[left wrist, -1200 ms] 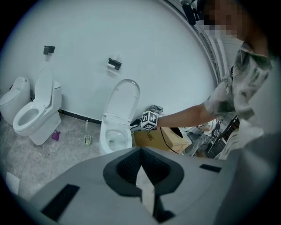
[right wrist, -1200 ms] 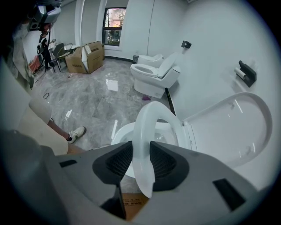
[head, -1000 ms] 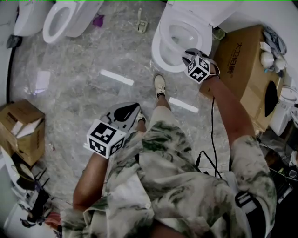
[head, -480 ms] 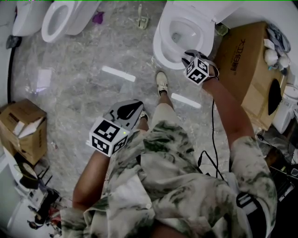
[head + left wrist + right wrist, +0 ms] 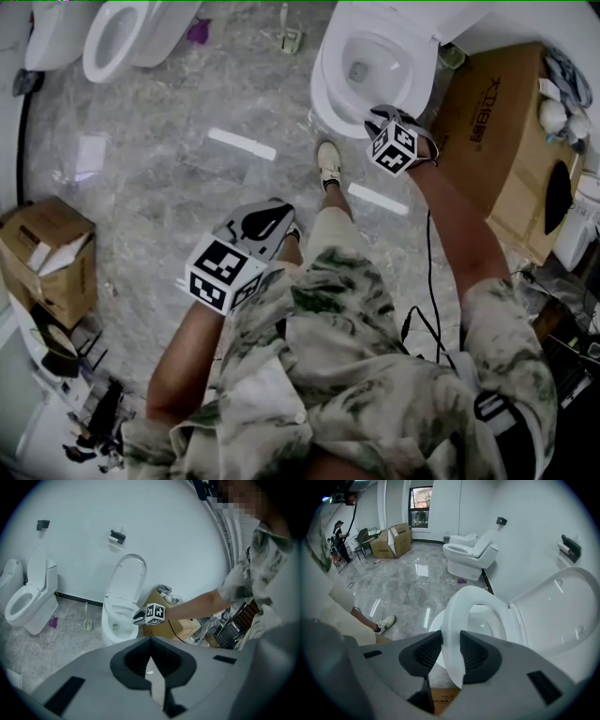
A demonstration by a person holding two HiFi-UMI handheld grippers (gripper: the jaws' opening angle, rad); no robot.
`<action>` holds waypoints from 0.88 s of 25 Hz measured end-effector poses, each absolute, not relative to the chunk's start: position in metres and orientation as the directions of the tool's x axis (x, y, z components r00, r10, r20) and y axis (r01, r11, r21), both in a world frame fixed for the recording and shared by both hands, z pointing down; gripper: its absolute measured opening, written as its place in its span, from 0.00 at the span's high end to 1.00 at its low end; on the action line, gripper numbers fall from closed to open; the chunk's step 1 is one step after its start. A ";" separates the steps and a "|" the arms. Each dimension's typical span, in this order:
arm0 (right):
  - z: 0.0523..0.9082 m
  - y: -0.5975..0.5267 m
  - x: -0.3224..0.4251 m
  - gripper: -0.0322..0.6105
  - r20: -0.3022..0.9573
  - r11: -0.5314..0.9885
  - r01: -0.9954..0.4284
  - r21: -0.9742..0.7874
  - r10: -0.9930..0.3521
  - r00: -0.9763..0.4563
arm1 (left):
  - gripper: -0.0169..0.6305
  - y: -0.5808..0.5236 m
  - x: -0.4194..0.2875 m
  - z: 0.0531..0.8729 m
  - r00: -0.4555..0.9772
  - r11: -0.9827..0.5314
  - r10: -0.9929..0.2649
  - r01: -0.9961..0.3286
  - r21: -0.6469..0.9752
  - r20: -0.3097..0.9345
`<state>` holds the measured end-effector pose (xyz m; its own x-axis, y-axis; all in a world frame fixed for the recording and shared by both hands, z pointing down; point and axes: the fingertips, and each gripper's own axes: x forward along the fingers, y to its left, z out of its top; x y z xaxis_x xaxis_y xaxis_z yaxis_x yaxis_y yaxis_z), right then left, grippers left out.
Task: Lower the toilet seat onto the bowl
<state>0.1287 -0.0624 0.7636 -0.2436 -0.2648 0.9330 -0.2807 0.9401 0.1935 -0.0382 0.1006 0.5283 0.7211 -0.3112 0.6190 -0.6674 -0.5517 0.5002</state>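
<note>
A sanitary-ware display room: several toilets (image 5: 464,564) on marble floor (image 5: 169,187), cardboard boxes (image 5: 42,253) around.

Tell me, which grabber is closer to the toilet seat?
Right. The right gripper is clamped on the toilet seat at its front rim. The left gripper hangs by the person's leg, well away from the seat, holding nothing.

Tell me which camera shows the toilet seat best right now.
The right gripper view: the toilet seat fills the frame, its rim pinched by the right gripper, with the raised lid behind. The head view shows it from above, partly covered by that gripper's marker cube. The left gripper view shows it small and distant.
</note>
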 end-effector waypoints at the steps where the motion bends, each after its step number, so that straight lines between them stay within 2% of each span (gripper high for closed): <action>1: 0.766 -0.062 0.128 0.73 0.933 0.940 -0.282 0.192 -0.264 -0.244 | 0.94 0.100 -0.038 0.530 0.721 -0.552 -0.309 -0.667 0.501 0.620; 22: 0.814 -0.048 0.126 0.74 0.937 0.938 -0.314 0.149 -0.235 -0.259 | 0.94 0.076 -0.008 0.557 0.734 -0.578 -0.265 -0.640 0.507 0.625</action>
<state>0.1263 -0.0480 0.8144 -0.2595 -0.2353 0.9366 -0.3138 0.9378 0.1487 -0.0081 0.0762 0.5569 0.7344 -0.2655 0.6246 -0.6399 -0.5776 0.5069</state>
